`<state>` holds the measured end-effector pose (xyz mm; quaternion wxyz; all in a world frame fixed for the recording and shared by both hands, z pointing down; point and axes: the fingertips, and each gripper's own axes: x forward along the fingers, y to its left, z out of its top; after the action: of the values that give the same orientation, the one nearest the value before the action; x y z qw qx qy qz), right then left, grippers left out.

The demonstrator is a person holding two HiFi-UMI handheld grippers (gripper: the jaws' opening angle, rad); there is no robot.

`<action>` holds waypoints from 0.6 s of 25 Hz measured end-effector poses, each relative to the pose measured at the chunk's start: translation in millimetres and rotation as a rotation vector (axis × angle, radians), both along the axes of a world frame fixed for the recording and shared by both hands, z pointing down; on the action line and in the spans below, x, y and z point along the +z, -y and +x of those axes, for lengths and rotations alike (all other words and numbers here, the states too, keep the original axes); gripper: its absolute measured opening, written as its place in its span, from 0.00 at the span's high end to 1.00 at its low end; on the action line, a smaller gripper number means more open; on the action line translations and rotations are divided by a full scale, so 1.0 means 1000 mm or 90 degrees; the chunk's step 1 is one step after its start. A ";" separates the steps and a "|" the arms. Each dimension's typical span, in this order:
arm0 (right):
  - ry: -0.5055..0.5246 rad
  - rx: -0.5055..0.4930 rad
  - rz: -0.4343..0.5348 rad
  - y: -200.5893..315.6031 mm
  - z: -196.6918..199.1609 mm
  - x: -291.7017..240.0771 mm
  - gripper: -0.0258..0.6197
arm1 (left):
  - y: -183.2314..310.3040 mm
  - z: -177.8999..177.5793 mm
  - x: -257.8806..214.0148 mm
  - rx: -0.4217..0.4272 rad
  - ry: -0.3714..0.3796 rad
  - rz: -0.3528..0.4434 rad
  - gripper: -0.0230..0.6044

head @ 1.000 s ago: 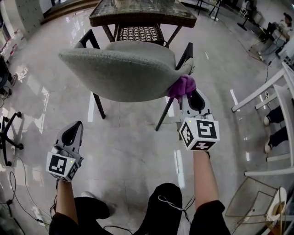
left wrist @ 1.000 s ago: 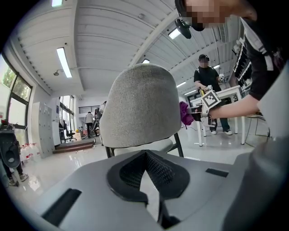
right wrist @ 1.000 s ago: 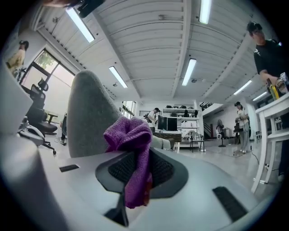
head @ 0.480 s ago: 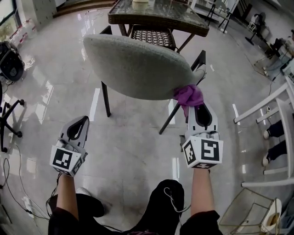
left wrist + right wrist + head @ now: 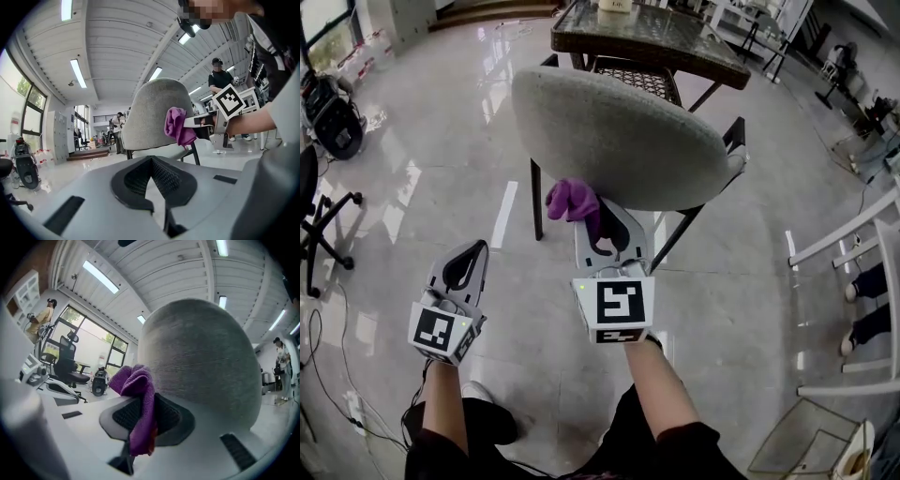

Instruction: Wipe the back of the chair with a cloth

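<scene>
Clearly the wiping is under way. The right gripper (image 5: 598, 221) has its jaws clamped on a crumpled purple microfibre cloth (image 5: 573, 200), which bunches out past the jaw tips. The cloth sits at the lower edge of the rounded grey fabric chair back (image 5: 628, 141), toward that back's left side in the head view. It looks pressed against the upholstery, or at least just beside it. The left gripper (image 5: 469, 262) hangs low and well apart from the chair, its jaws closed on nothing. The fabric shows no mark of where it has been wiped, so I judge only that the broad upper surface may yet need passes.
</scene>
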<state>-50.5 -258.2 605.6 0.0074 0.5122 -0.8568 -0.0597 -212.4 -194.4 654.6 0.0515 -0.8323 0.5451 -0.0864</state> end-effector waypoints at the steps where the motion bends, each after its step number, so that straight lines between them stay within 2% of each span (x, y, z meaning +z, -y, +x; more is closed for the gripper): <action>1: -0.003 -0.003 0.000 0.004 -0.012 0.000 0.83 | -0.002 -0.004 0.003 -0.007 0.000 -0.005 0.95; 3: -0.006 0.003 -0.007 0.015 -0.024 0.003 0.83 | -0.006 -0.012 0.009 -0.018 0.008 -0.012 0.95; 6: -0.014 0.024 -0.008 0.023 -0.022 0.007 0.83 | -0.009 -0.019 0.013 -0.033 0.012 -0.017 0.95; 11: -0.017 0.010 -0.012 0.019 0.006 0.014 0.83 | -0.011 -0.018 0.023 -0.033 0.011 -0.032 0.95; 15: -0.031 0.011 -0.008 0.013 0.034 0.016 0.83 | -0.005 -0.001 0.016 -0.031 0.004 -0.017 0.95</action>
<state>-16.7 -271.3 621.2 0.0320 0.5180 -0.8521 -0.0672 -213.3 -189.8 670.7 0.0403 -0.8193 0.5635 -0.0977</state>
